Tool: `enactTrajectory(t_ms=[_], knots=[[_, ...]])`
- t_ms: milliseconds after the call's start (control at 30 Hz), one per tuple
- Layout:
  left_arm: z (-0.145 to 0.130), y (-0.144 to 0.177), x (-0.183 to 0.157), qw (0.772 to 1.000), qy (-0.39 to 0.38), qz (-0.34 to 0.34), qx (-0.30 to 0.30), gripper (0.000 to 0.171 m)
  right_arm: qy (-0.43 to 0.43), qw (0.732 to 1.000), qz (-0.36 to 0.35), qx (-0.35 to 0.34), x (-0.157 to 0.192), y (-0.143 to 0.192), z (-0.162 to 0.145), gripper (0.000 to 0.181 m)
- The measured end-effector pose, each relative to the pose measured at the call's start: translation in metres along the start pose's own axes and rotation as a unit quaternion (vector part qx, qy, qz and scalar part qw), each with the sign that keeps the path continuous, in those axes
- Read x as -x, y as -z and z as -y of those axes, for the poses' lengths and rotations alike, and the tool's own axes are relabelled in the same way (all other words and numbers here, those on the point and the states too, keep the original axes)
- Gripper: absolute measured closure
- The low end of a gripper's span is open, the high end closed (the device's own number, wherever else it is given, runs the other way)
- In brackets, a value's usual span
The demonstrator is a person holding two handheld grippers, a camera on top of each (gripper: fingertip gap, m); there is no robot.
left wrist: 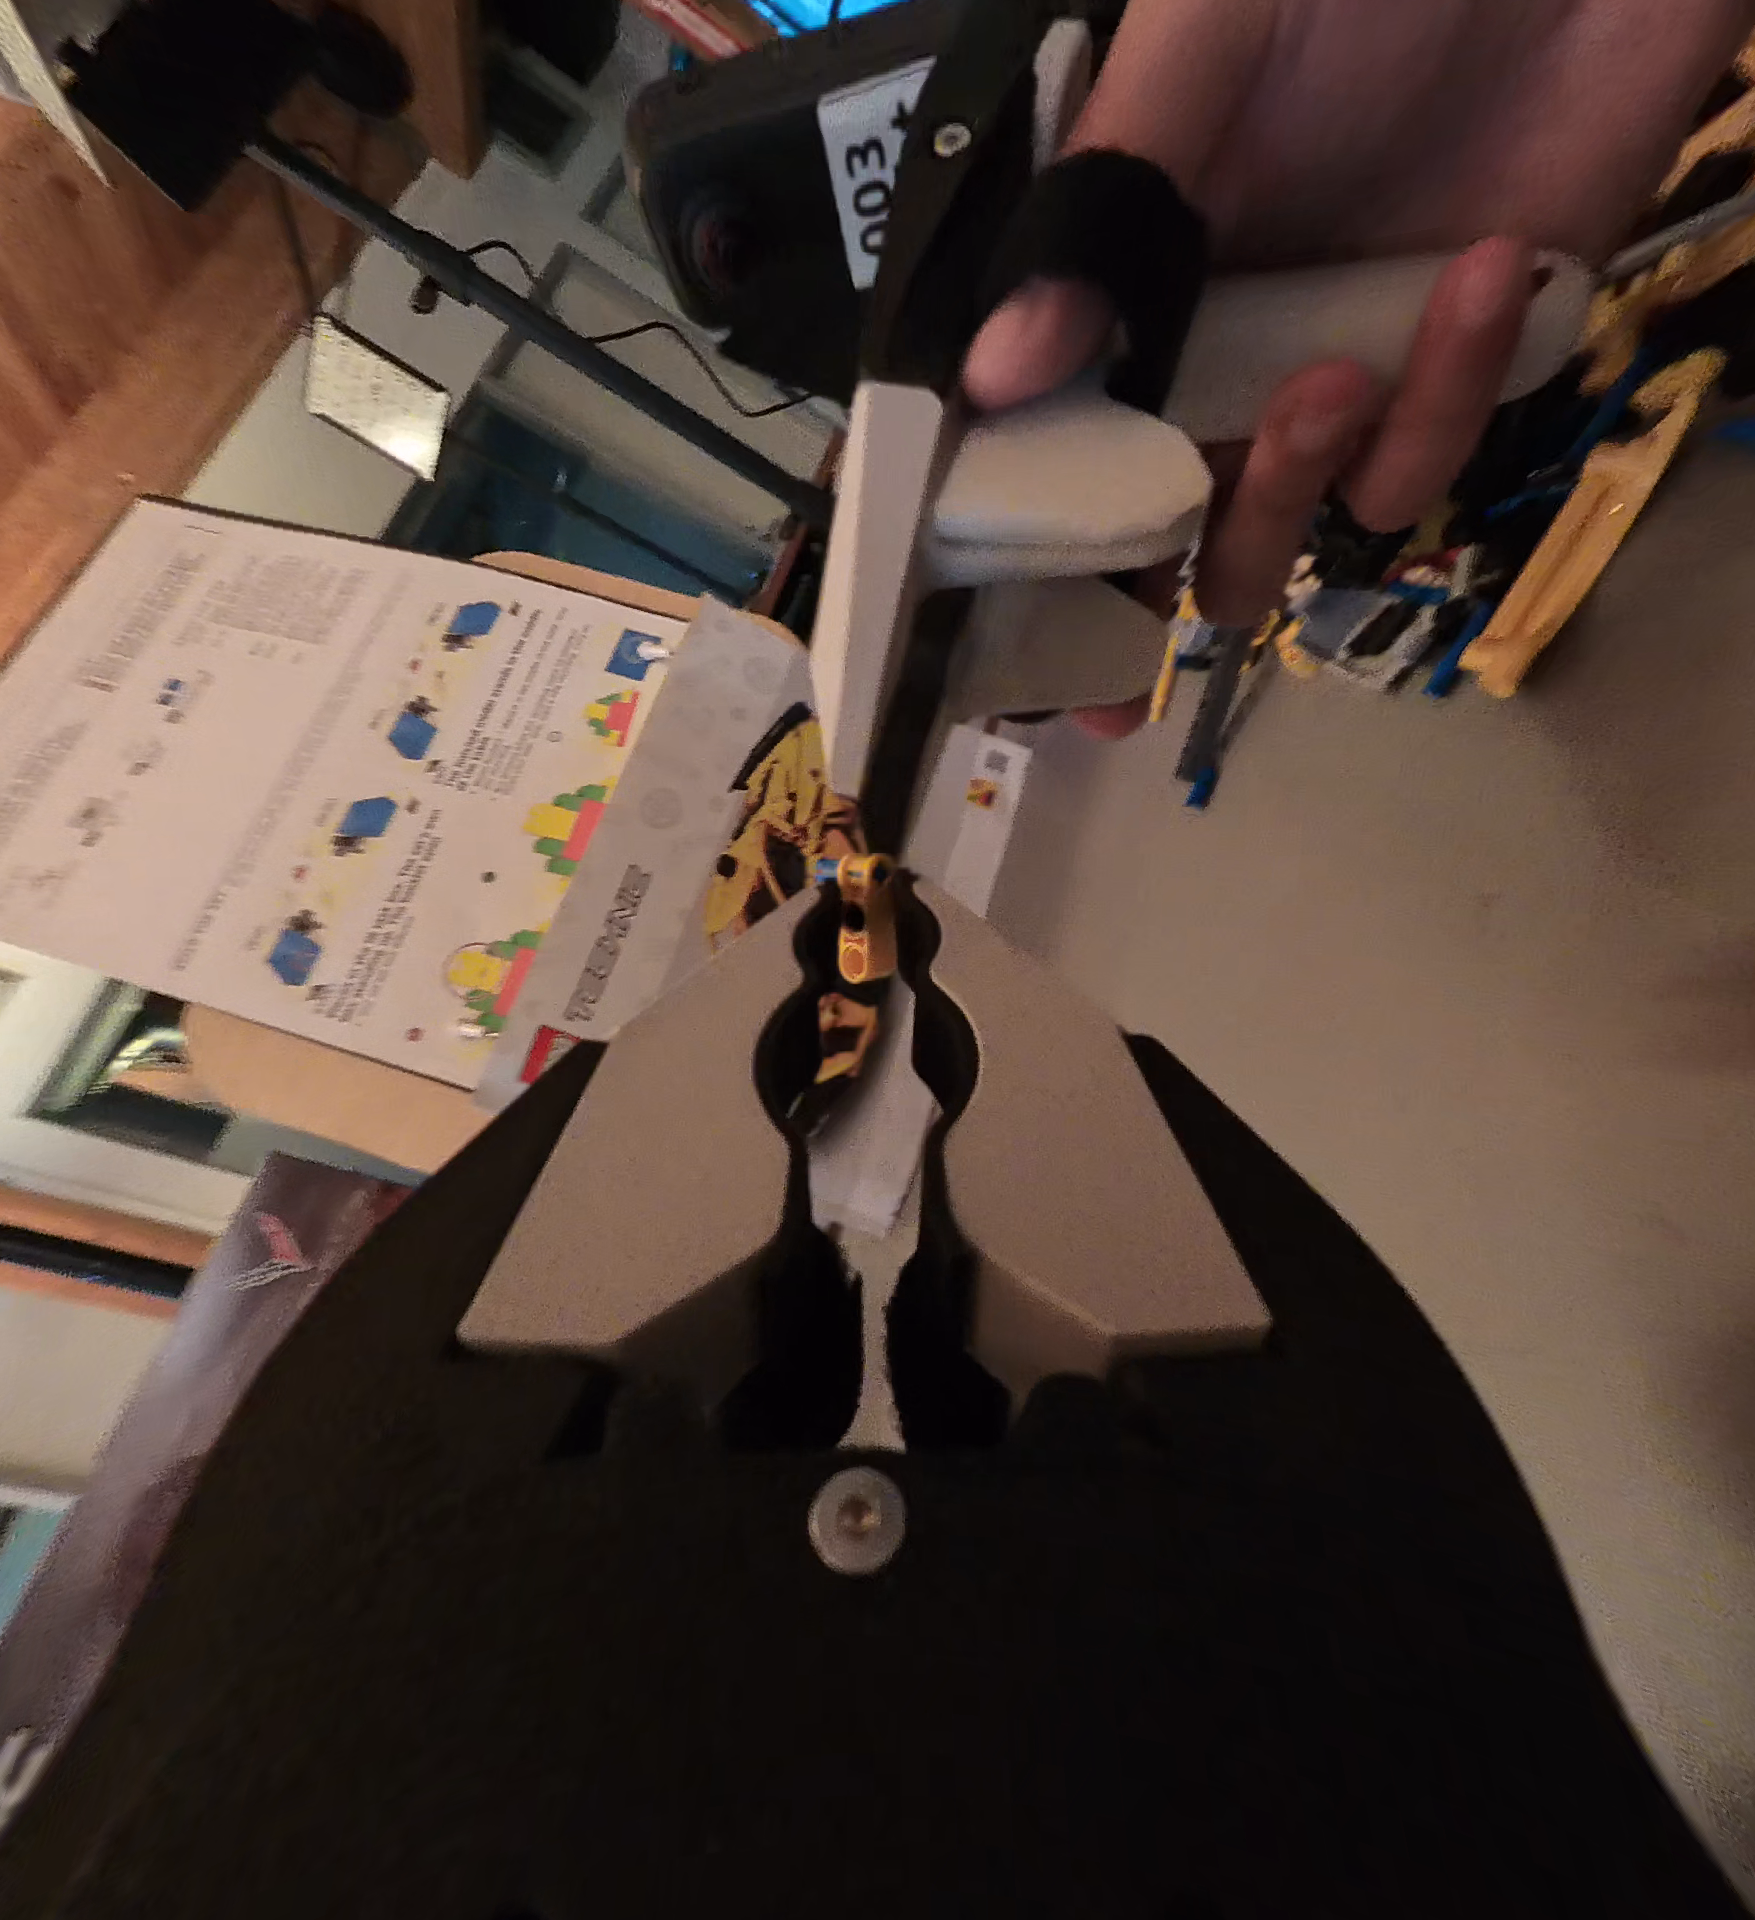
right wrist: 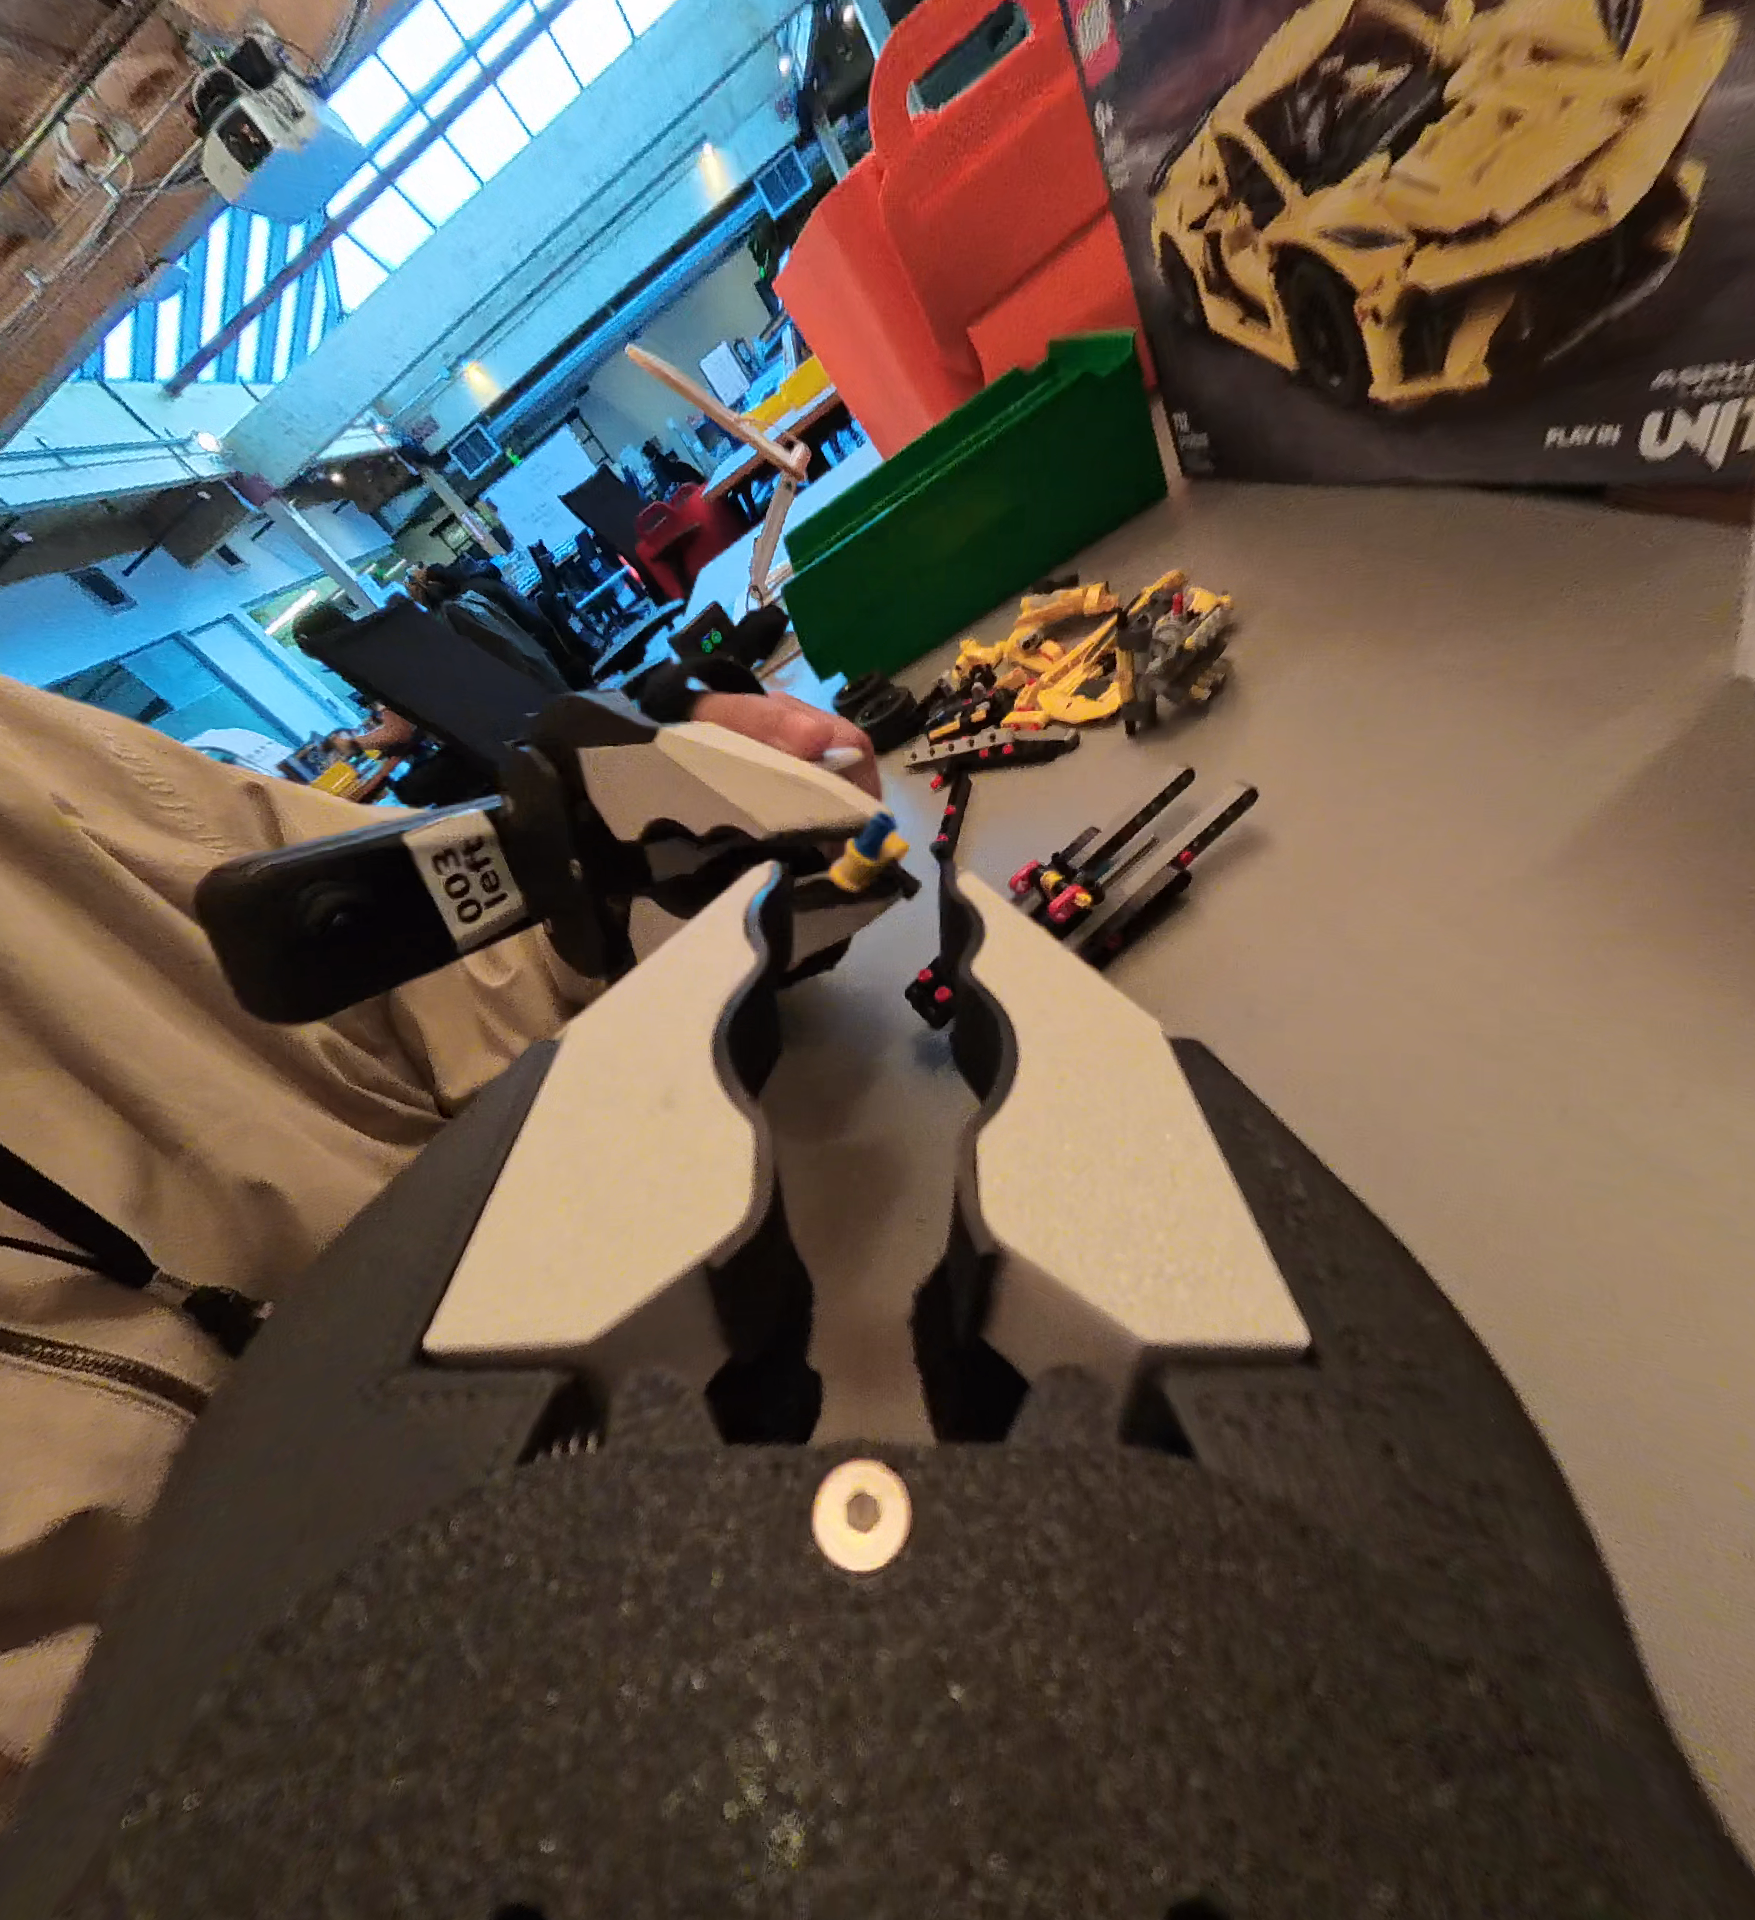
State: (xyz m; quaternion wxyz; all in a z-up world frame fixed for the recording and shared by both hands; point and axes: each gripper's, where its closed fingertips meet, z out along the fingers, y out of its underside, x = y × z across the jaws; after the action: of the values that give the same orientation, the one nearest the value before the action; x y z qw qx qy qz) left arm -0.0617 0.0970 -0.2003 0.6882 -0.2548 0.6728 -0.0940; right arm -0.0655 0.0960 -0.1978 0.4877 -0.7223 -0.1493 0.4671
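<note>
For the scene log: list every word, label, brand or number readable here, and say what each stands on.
I do not copy writing; these things bear it.
White label on the right gripper: printed characters.
White sticker on the left gripper: printed characters.
Yellow-car box: white lettering low on its front.
Instruction sheet: small print, blurred.

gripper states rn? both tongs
Left tongs: shut on a small yellow connector piece with a blue pin.
Right tongs: open, holding nothing, tips close to that piece.
</note>
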Motion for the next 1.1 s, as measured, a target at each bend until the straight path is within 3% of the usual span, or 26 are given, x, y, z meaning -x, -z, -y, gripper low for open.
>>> enactTrajectory(t_ms=[200,333,400,500,567,600,667,733,767,800,833,933,1100], knots=[[0.005,0.001,-0.001,0.996,-0.079,0.027,0.005,0.162,-0.059,0.996,0.062,-0.036,0.007,-0.009,0.006,0.168],[-0.001,-0.002,-0.001,0.997,-0.057,0.027,0.032,0.162,-0.069,0.996,0.047,-0.025,-0.001,-0.009,0.003,0.176],[-0.004,-0.005,0.002,0.999,0.0,0.031,0.044,0.161,-0.063,0.997,0.036,-0.031,-0.004,-0.009,0.005,0.177],[-0.018,-0.009,0.009,0.977,0.203,0.002,0.063,0.152,-0.013,0.998,-0.009,-0.056,-0.013,-0.003,0.014,0.178],[-0.017,-0.011,0.009,0.921,0.382,-0.059,0.034,0.142,0.016,0.995,0.0,-0.099,-0.006,0.005,0.029,0.178],[-0.011,-0.011,0.006,0.875,0.472,-0.102,0.007,0.141,0.028,0.992,0.007,-0.125,0.0,0.009,0.037,0.178],[0.01,-0.006,0.012,0.754,0.627,-0.179,-0.083,0.139,0.029,0.99,0.034,-0.136,0.011,0.007,0.042,0.178],[0.021,0.003,0.03,0.638,0.72,-0.219,-0.165,0.139,0.026,0.988,0.055,-0.14,0.019,0.0,0.042,0.178],[0.022,0.005,0.037,0.599,0.744,-0.228,-0.188,0.139,0.024,0.987,0.066,-0.143,0.022,-0.003,0.041,0.178],[0.022,0.008,0.042,0.576,0.756,-0.235,-0.204,0.14,0.017,0.985,0.079,-0.15,0.025,-0.006,0.042,0.178],[0.022,0.01,0.044,0.566,0.759,-0.241,-0.213,0.141,0.008,0.984,0.089,-0.151,0.027,-0.008,0.043,0.178],[0.022,0.012,0.045,0.579,0.75,-0.238,-0.214,0.155,0.0,0.982,0.109,-0.155,0.031,-0.011,0.043,0.178],[0.021,0.014,0.045,0.574,0.755,-0.228,-0.221,0.156,-0.014,0.981,0.115,-0.154,0.031,-0.013,0.043,0.178]])
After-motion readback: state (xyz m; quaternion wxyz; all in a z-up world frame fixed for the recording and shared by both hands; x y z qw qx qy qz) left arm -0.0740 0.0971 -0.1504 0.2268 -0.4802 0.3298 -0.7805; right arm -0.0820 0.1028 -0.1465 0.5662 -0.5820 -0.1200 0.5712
